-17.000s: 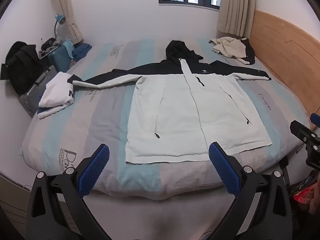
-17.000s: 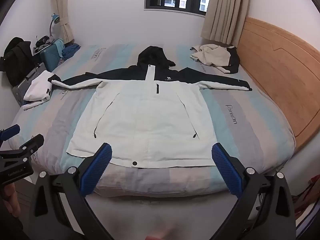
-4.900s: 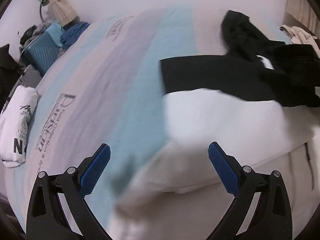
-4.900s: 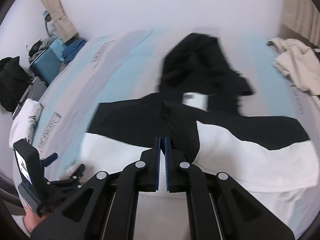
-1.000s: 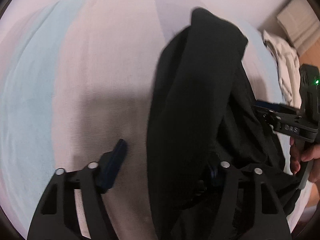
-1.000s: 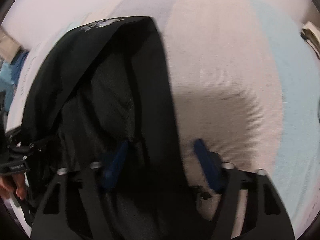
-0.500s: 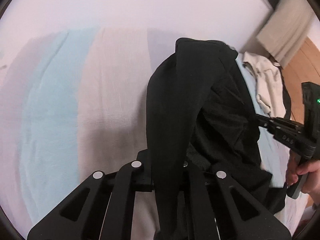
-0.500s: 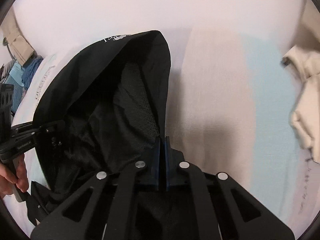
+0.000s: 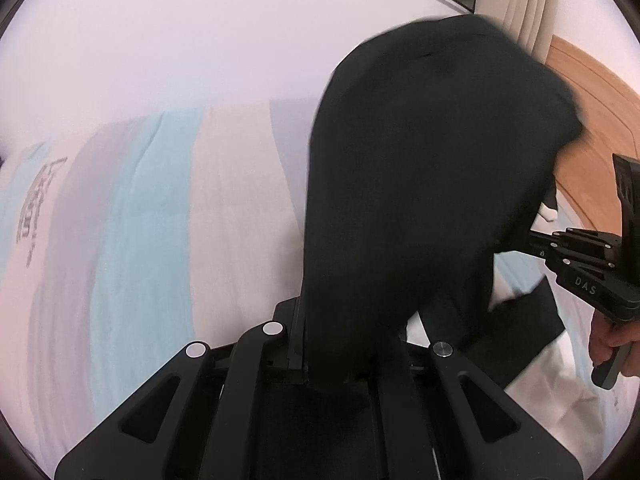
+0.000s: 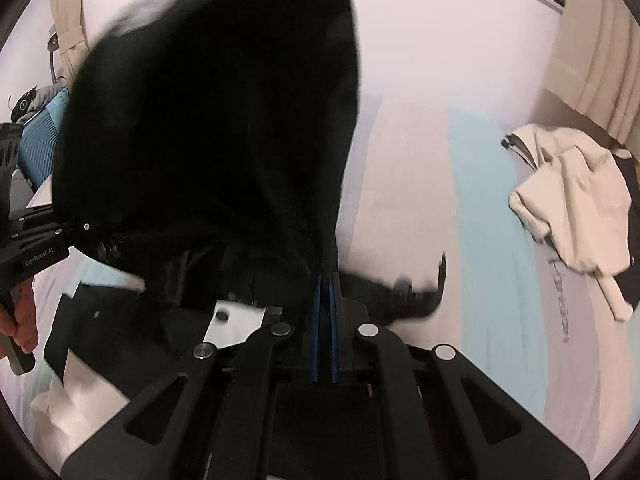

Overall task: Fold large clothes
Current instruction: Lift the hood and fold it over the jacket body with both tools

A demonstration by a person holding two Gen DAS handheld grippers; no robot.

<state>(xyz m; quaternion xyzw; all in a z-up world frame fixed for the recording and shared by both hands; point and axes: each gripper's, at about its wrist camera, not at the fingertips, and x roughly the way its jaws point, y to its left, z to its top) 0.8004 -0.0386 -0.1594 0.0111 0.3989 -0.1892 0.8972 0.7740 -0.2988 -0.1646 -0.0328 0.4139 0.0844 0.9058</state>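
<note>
Holding the black hood [image 9: 432, 184] of the jacket up off the bed [image 9: 168, 216], both claws are clenched on its fabric. At the left side, the left claw [image 9: 332, 364] has its jaws closed on one edge of the hood, and the cloth rises straight out of the jaws and blocks most of that view. The striped bed cover lies bare toward the bed's left edge and head edge. The hood is stretched between the two claws, which appears intended to keep it flat so it can be laid back over the jacket body as one panel rather than bunching.

Further right, the right claw [image 10: 325, 312] is likewise clamped, its blue pads [image 10: 316, 320] pressed together on the hood's opposite edge. Beneath the lifted hood the jacket's collar [image 10: 236, 320] and dark shoulder panel remain on the bed, with the white body [image 10: 72, 396] trailing toward the near edge. The person's hand [image 10: 22, 312] on the left tool's grip shows at the far left of the right wrist view.

Toward the bed's right edge a beige garment [image 10: 580, 208] lies crumpled, well apart from the jacket. Judged from the pictures, the hood fold is under way and not yet set down.
</note>
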